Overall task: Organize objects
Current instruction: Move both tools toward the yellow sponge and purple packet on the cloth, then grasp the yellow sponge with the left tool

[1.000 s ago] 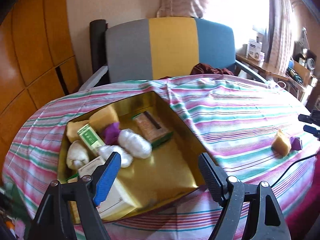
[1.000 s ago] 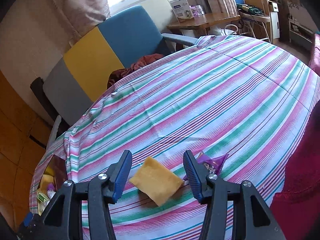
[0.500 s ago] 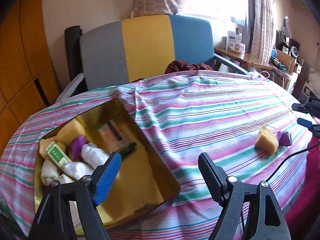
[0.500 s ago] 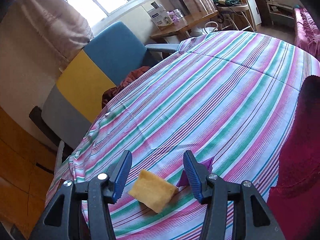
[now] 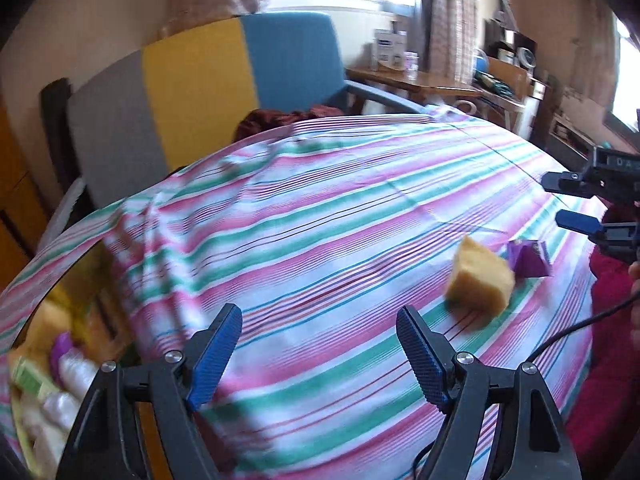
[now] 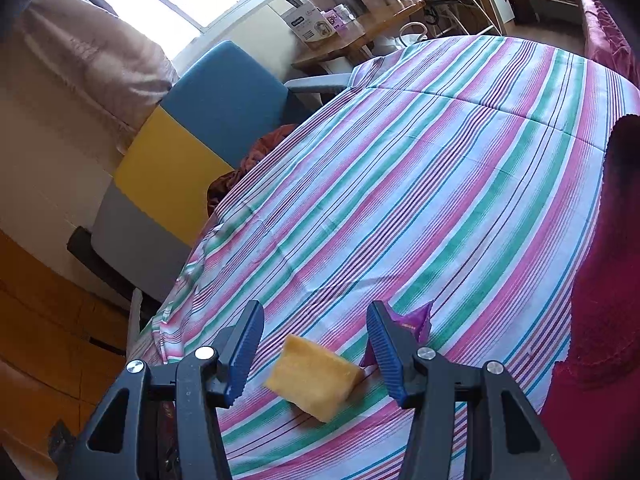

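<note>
Worktop: a round worktop is covered by a pink, green and white striped cloth; a grey, yellow and blue chair is seen behind it.
Yellow sponge block: the yellow sponge block is laid on the cloth, framed between the right fingers without contact.
Purple packet: a small purple foil packet is set just beside the sponge (partly hidden).
Right gripper: the right gripper is held spread wide.
Left gripper: the left gripper is spread, nothing held.
Gold tray: a gold tray of blurred items is seen at the left edge.
</note>
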